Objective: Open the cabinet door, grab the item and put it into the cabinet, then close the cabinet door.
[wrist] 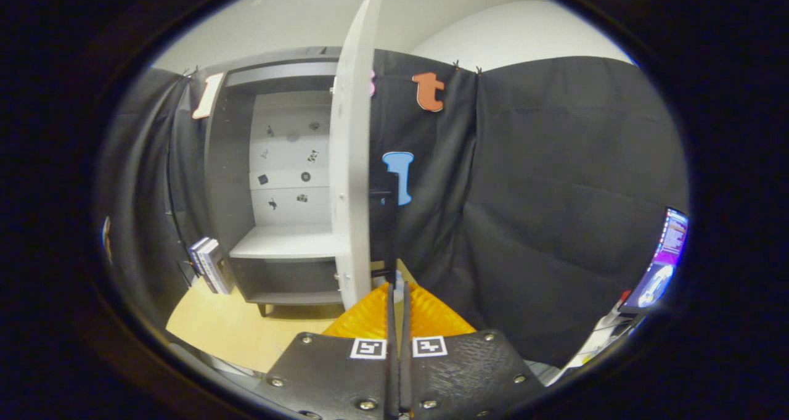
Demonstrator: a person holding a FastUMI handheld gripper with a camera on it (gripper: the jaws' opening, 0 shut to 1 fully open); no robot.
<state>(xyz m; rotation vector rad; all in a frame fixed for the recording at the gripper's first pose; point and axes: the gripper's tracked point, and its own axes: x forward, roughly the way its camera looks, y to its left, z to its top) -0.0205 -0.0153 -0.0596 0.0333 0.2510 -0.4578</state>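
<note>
Tool (399, 300): fingers clenched almost together, nothing gripped, tips just beside the lower edge of the door.
Door (352, 155): swung wide, edge-on just ahead of the fingers.
Cabinet (280, 244): open, shelf bare.
Item: probably the books (208, 263) standing on the bench (228, 327) left of the cabinet; cannot confirm.
Risk: turning toward the books could knock the door and swing it.

Cabinet door (351, 161) hides cab. right side; tiny back-panel marks (290, 167) unreadable.
</note>
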